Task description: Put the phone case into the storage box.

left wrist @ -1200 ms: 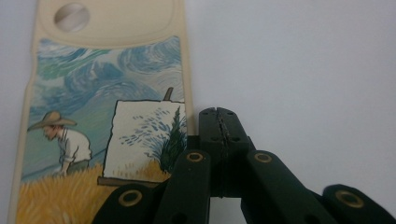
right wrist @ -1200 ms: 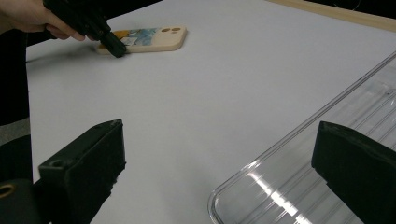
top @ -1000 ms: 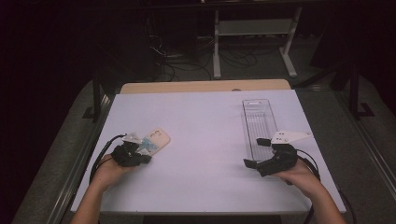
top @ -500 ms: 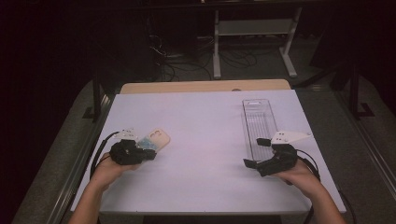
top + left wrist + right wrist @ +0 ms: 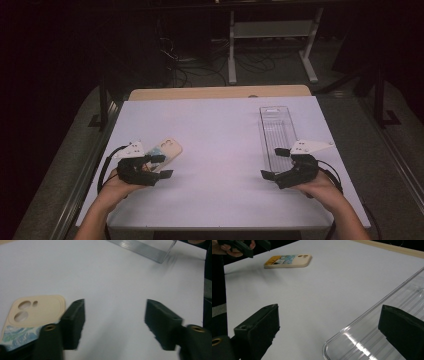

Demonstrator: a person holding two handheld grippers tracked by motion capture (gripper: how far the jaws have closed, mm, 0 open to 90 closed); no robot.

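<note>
The left gripper (image 5: 159, 166) sits at the near left of the tabletop (image 5: 220, 130), held in the person's left hand (image 5: 116, 186). Its 2 fingers (image 5: 74, 322) stand apart and have just been opening; nothing lies between them. In the left gripper view the gap between the fingers shows bare tabletop.

The phone case (image 5: 165, 151) lies flat on the tabletop just beside the left gripper, on its far side. The case is cream with a blue wave print, and its camera cut-outs point toward the far right. In the left gripper view the phone case (image 5: 32, 315) lies outside the left finger, not in the gap. Whether that finger touches the case cannot be told.

The right gripper (image 5: 274, 163) sits at the near right, held in the person's right hand (image 5: 320, 187). Its 2 fingers (image 5: 259, 327) are spread wide with nothing gripped. The near end of the clear plastic tray (image 5: 276, 131) lies just beside them; in the right gripper view the rounded corner of the tray (image 5: 367, 335) lies between the fingers, untouched.

The tray runs lengthwise from near to far along the right side of the tabletop, well apart from the phone case.
</note>
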